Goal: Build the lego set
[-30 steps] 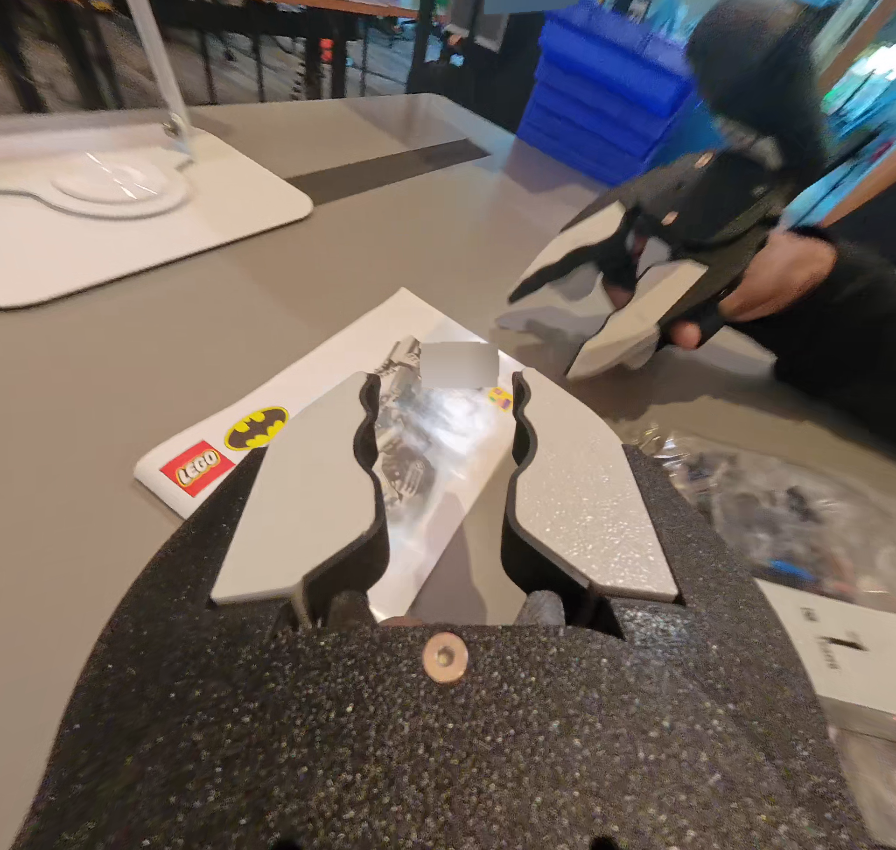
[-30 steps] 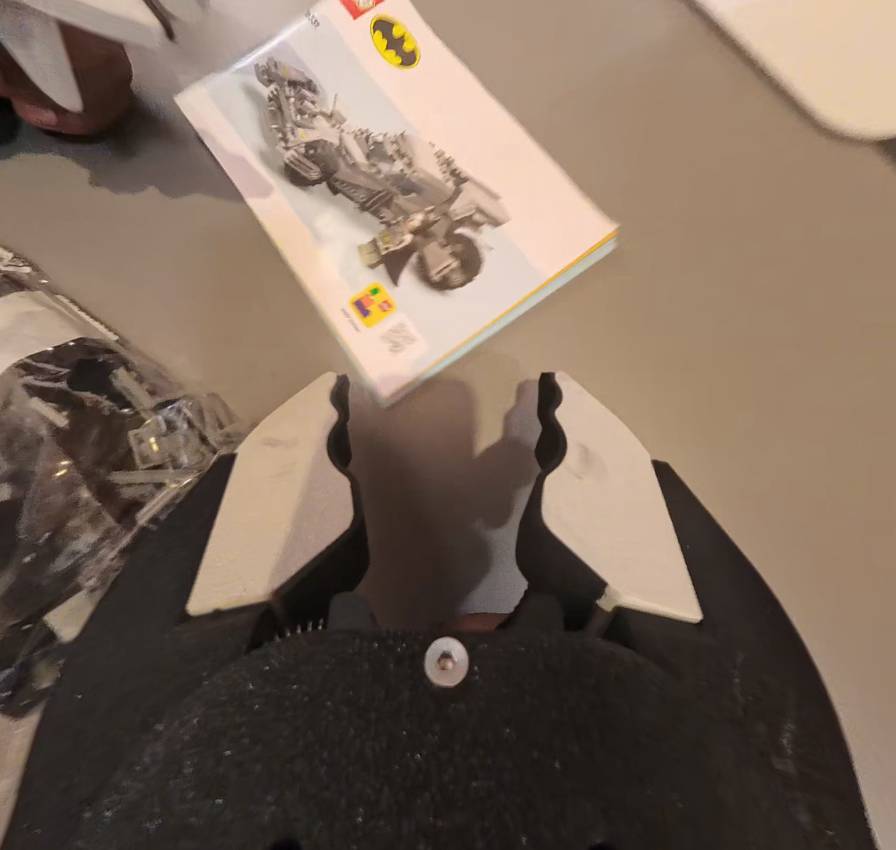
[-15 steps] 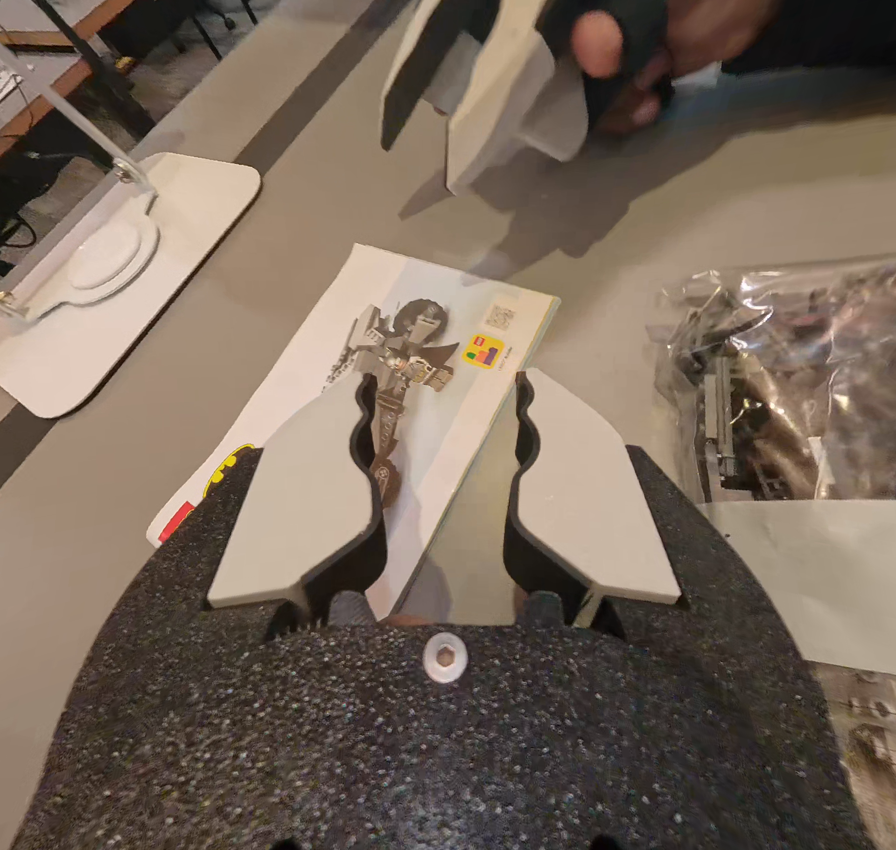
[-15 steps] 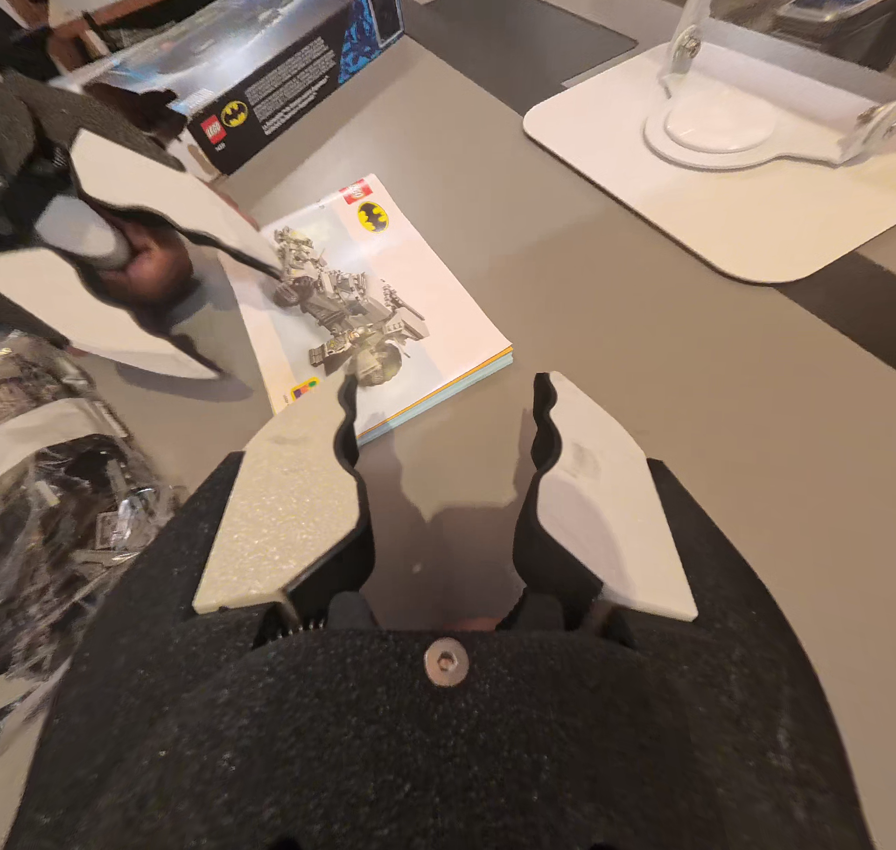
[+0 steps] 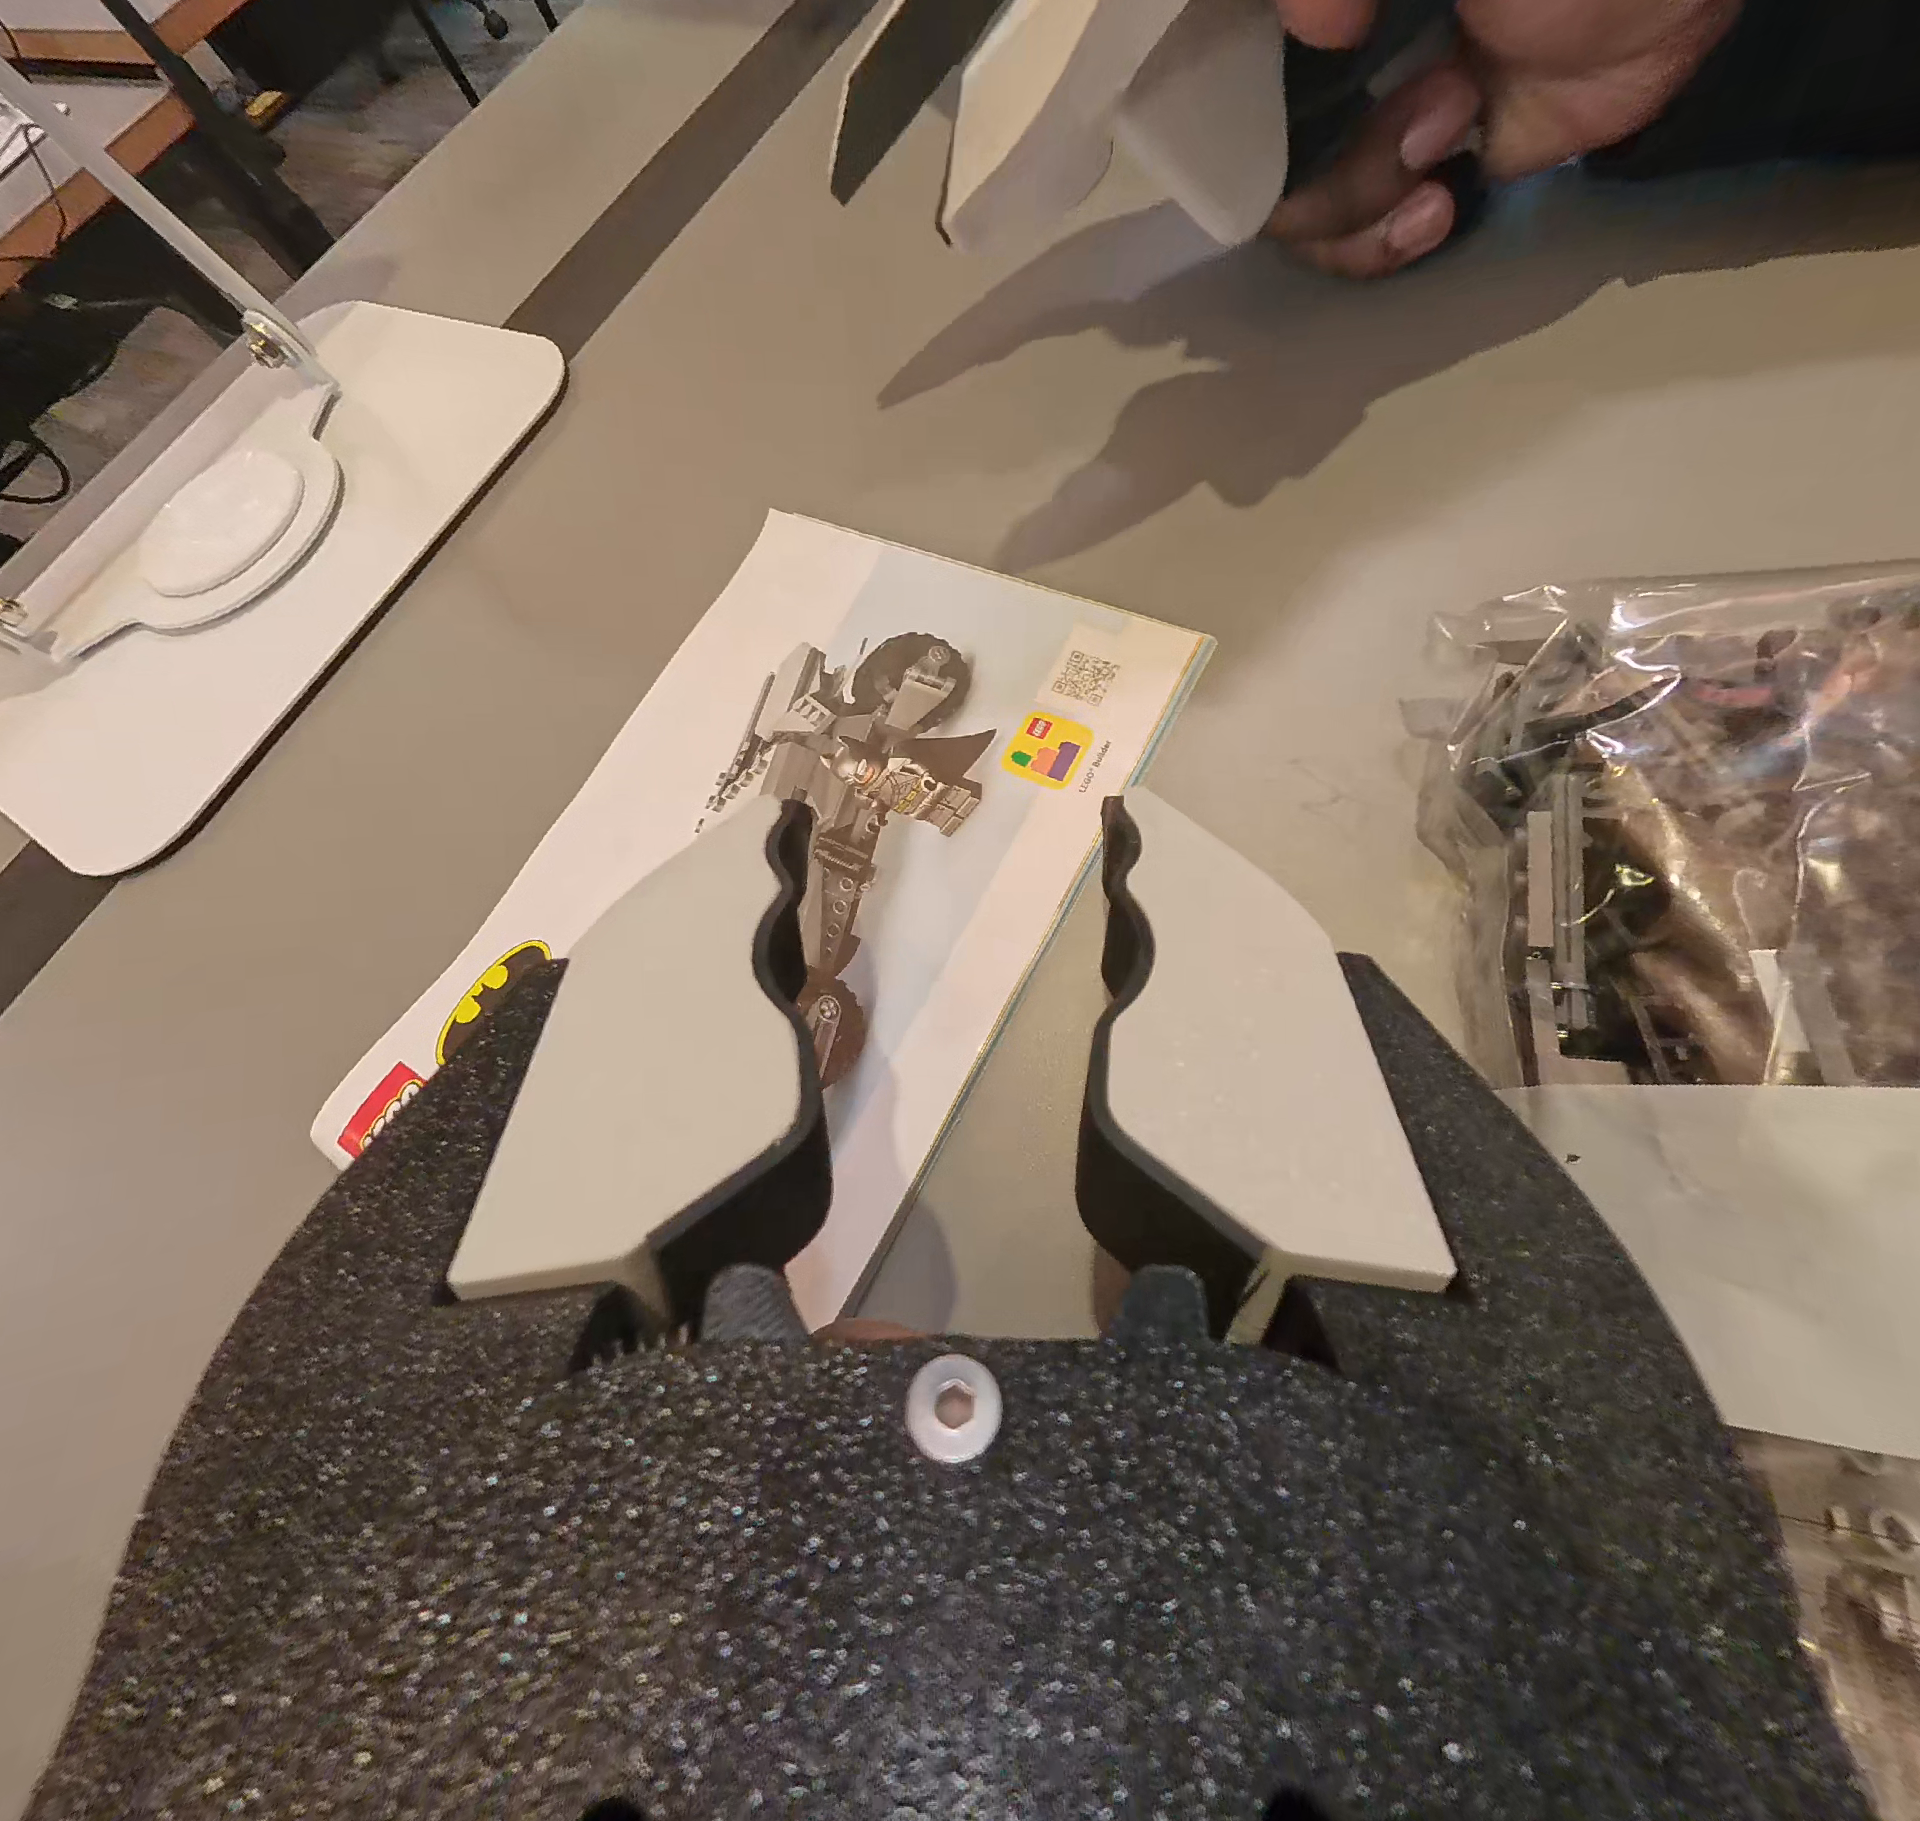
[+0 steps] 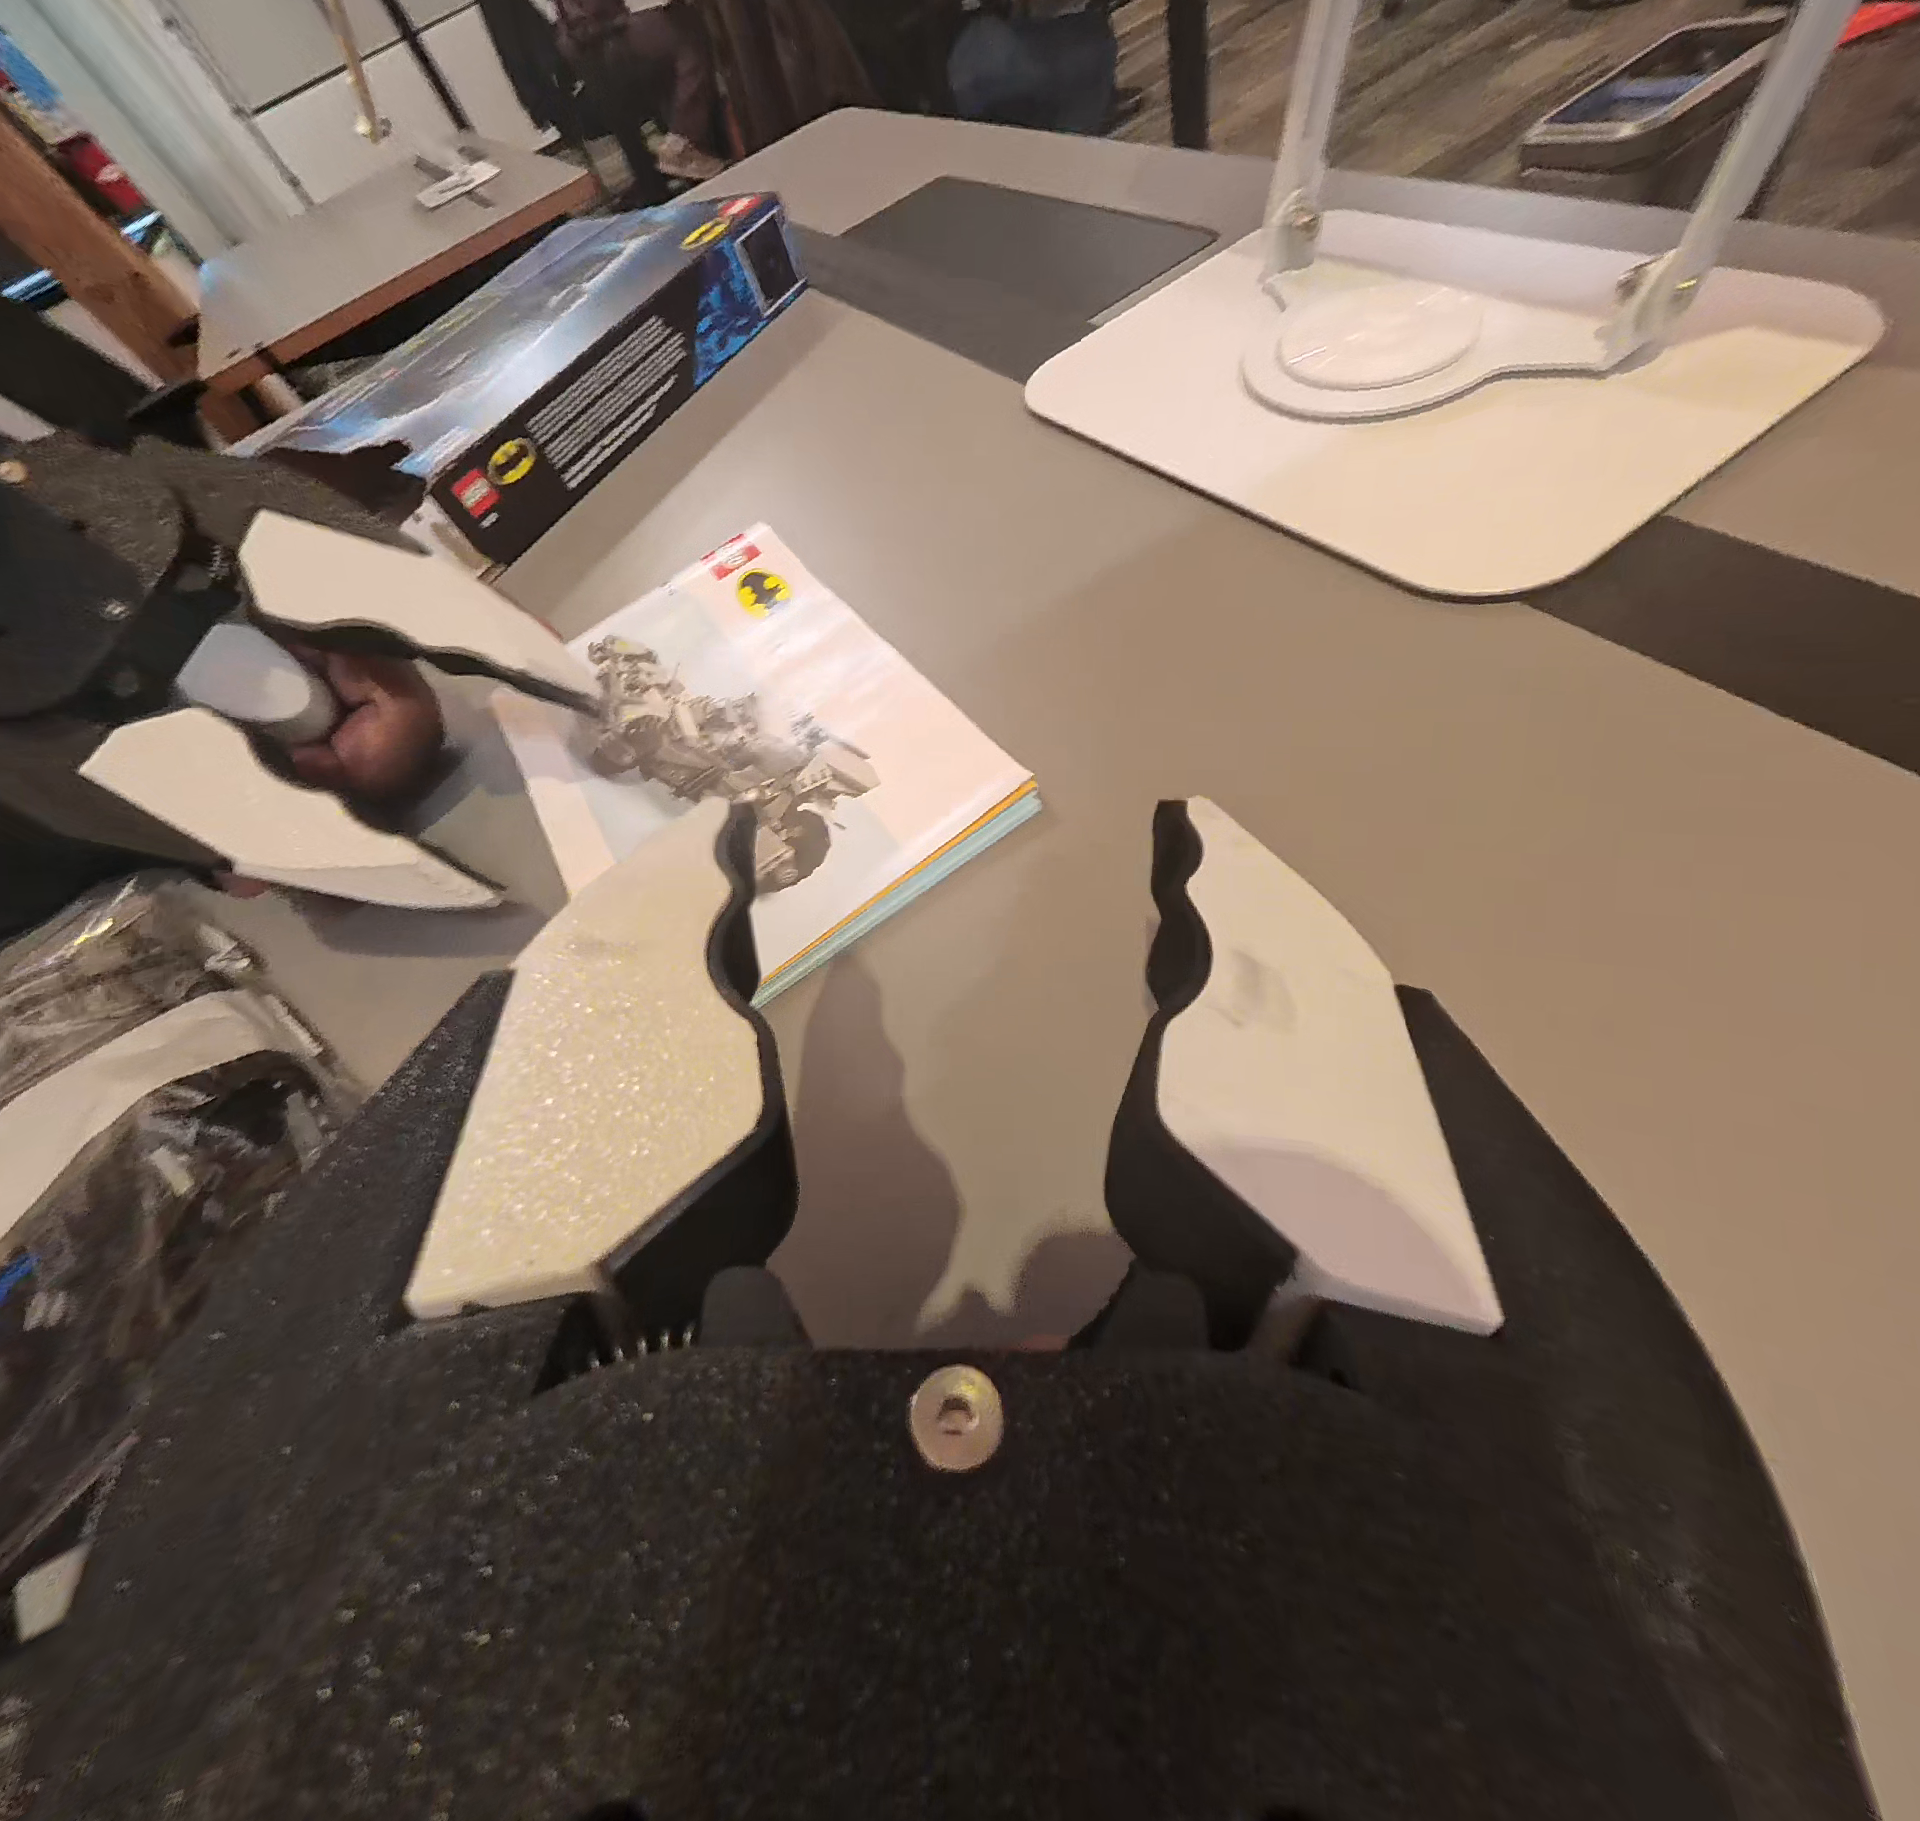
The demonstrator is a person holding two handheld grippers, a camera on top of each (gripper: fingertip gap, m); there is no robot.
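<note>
A white instruction booklet (image 5: 935, 753) with a picture of a grey brick vehicle lies flat on the grey table (image 5: 644, 421). My left gripper (image 5: 951, 815) is open and hovers just above the booklet's near right part; nothing is between its pads. My right gripper (image 6: 956, 815) is open and empty above the bare table, just right of the booklet (image 6: 831, 722). The right gripper also shows in the left wrist view (image 5: 1039, 109), held by a hand beyond the booklet. The left gripper shows in the right wrist view (image 6: 447, 732) at the booklet's left edge.
A clear bag of dark bricks (image 5: 1683, 836) with a white paper label lies right of the booklet. A dark toy box (image 6: 582, 369) lies at the table's far side. A white lamp base (image 6: 1455, 400) with two arms stands on the far right.
Both grippers stayed open and empty. The left view tilted down over the booklet. The right gripper pulled back and tilted up, and now sits beside the booklet's right edge.
</note>
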